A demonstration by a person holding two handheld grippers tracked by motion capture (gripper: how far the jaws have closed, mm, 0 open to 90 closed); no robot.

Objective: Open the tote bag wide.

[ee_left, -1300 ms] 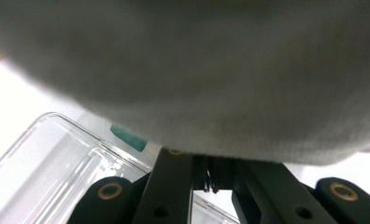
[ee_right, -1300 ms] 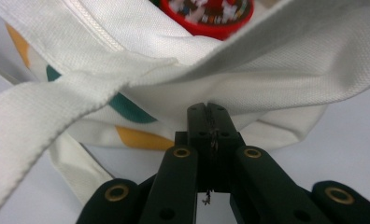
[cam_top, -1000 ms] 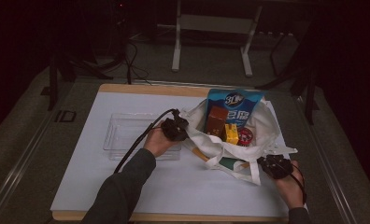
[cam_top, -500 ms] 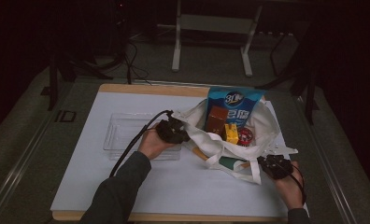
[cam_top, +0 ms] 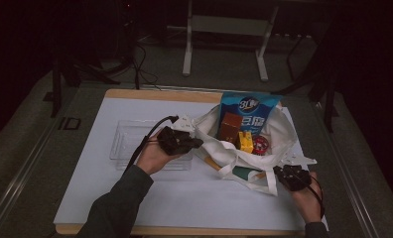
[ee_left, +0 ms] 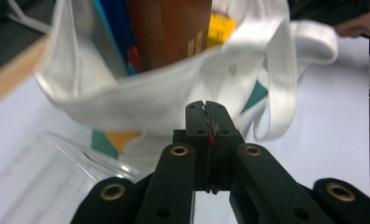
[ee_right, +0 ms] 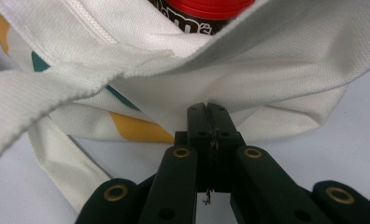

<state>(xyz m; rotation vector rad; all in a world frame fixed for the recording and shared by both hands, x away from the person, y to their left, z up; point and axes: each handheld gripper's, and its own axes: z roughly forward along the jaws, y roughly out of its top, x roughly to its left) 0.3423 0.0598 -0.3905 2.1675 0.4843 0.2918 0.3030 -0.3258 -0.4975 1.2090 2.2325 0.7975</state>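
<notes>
A dark room with stand legs and trailing cables surrounds a pale tabletop (cam_top: 135, 208) with a wooden edge, and at its right half lies the white cloth tote bag (cam_top: 219, 148), mouth gaping toward the person. The bag is soft and limp, so it will sag and fold wherever it is not held; its hem and woven straps are the sound places to pinch, since the loose panel would simply bunch. Inside it stand a blue snack packet (cam_top: 249, 111), a brown box (cam_top: 230, 127), a yellow box (cam_top: 244, 141) and a red-lidded jar (cam_top: 260, 144); these give the bag some weight and could tip or slide out if one side is lifted alone. The left claw (cam_top: 197, 143) sits at the bag's left rim; in the left gripper view its jaws have just been closing and now stand clenched together, with the blurred hem (ee_left: 174, 88) just beyond the tips, and I cannot tell whether any cloth is caught. The right claw (cam_top: 282, 173) is at the bag's near right corner, clenched too, its tips (ee_right: 207, 112) right against the fabric fold, a grip on it uncertain. A clear plastic tray (cam_top: 130, 141) lies just left of the bag, under the left hand (cam_top: 155, 154).
</notes>
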